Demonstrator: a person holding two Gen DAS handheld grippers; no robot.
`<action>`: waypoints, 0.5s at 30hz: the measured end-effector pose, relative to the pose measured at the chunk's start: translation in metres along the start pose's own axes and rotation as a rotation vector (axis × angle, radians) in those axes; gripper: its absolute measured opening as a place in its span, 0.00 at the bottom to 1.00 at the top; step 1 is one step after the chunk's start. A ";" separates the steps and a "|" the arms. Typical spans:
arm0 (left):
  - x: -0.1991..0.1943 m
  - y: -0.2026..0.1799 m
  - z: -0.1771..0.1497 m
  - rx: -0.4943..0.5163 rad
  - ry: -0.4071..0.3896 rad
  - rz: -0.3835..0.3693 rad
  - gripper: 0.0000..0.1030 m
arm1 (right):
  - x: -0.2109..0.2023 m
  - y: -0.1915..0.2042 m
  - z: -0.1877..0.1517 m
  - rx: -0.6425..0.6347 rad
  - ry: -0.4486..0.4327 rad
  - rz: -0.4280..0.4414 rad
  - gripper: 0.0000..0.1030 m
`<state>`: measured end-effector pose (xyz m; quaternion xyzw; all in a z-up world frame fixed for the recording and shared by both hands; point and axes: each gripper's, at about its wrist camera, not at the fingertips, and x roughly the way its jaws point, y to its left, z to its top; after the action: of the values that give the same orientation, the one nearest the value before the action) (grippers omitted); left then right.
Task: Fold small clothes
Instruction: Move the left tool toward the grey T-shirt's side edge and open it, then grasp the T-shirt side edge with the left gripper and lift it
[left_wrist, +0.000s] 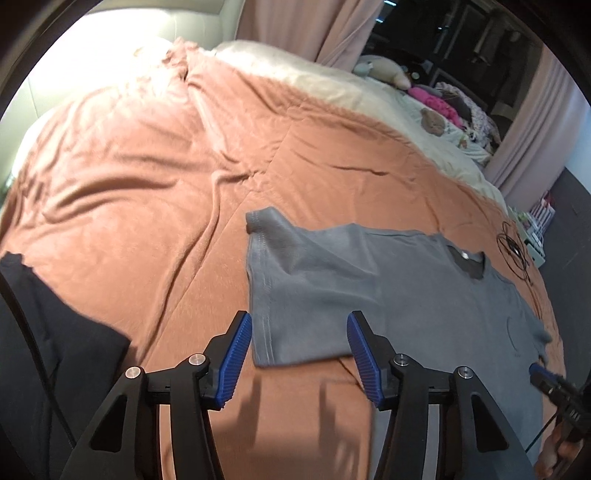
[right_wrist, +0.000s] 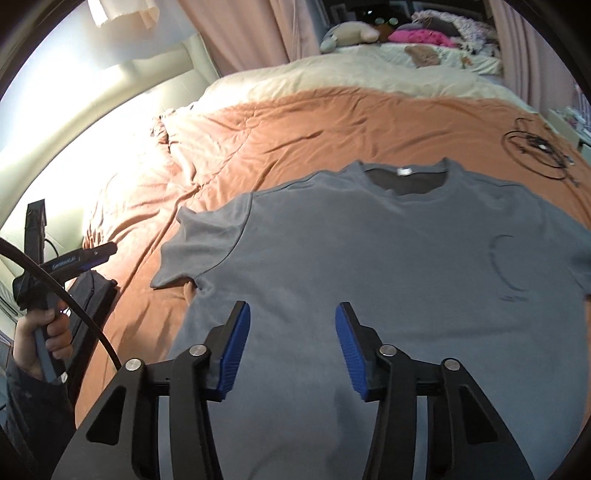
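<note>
A grey T-shirt lies flat, front up, on the orange bedspread, collar away from me. In the left wrist view the shirt shows with its left sleeve nearest. My left gripper is open and empty, hovering just above the sleeve's hem edge. It also shows at the left of the right wrist view. My right gripper is open and empty above the shirt's lower body. Its tip shows at the right edge of the left wrist view.
A coil of black cable lies on the bedspread right of the collar. A dark garment lies at the near left. A cream blanket, soft toys and pink cloth are at the far side. Curtains hang behind.
</note>
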<state>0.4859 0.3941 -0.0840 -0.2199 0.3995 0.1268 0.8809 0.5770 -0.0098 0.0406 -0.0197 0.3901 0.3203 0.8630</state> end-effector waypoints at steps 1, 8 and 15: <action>0.011 0.006 0.004 -0.011 0.013 -0.003 0.54 | 0.010 0.002 0.004 -0.004 0.007 0.006 0.42; 0.076 0.035 0.014 -0.087 0.111 -0.039 0.54 | 0.075 0.007 0.031 0.020 0.060 0.064 0.35; 0.119 0.042 0.019 -0.124 0.177 -0.058 0.41 | 0.135 0.012 0.049 0.048 0.110 0.147 0.23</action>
<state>0.5589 0.4453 -0.1752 -0.2959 0.4608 0.1060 0.8300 0.6688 0.0862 -0.0153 0.0121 0.4449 0.3718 0.8147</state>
